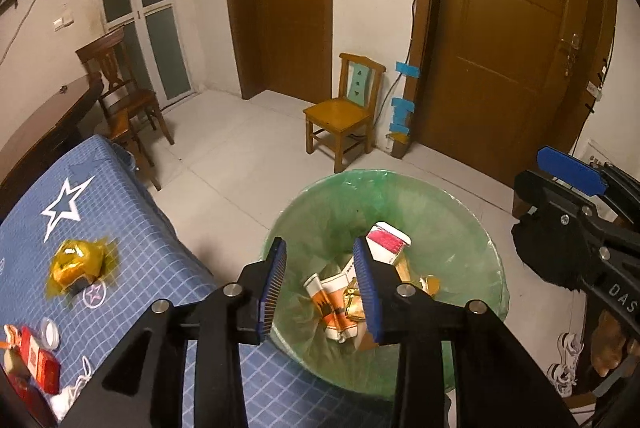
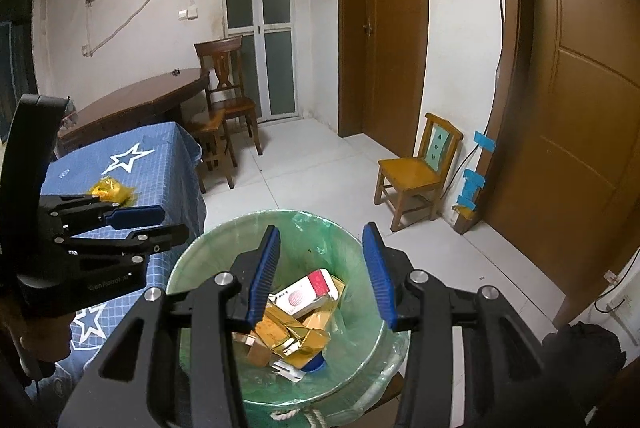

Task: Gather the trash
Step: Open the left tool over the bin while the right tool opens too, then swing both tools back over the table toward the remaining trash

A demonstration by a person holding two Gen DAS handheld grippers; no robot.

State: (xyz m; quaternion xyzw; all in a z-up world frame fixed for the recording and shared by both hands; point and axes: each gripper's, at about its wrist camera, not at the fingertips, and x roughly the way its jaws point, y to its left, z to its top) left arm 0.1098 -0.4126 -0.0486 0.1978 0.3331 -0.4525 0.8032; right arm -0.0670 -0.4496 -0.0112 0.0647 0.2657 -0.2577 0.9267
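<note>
Our left tongs (image 1: 320,284) and right tongs (image 2: 324,276) hang spread and empty over the green-lined round bin (image 1: 472,228).

The crumpled gold foil wrapper (image 1: 78,264) on the blue checked desk (image 1: 160,248) looks light, crackly and slippery, so we judge a pinch on its puffed middle best. The red carton (image 1: 38,360) is cut off at the edge, and the bin's lower contents are hidden.

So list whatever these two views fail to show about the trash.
- Bin bottom, both wrist views: hidden under piled boxes and wrappers.
- Red packet, left wrist view: cut off by the frame edge.
- Gold wrapper, right wrist view: partly hidden behind the left gripper.
- Print on the white-and-red box: too small.
</note>
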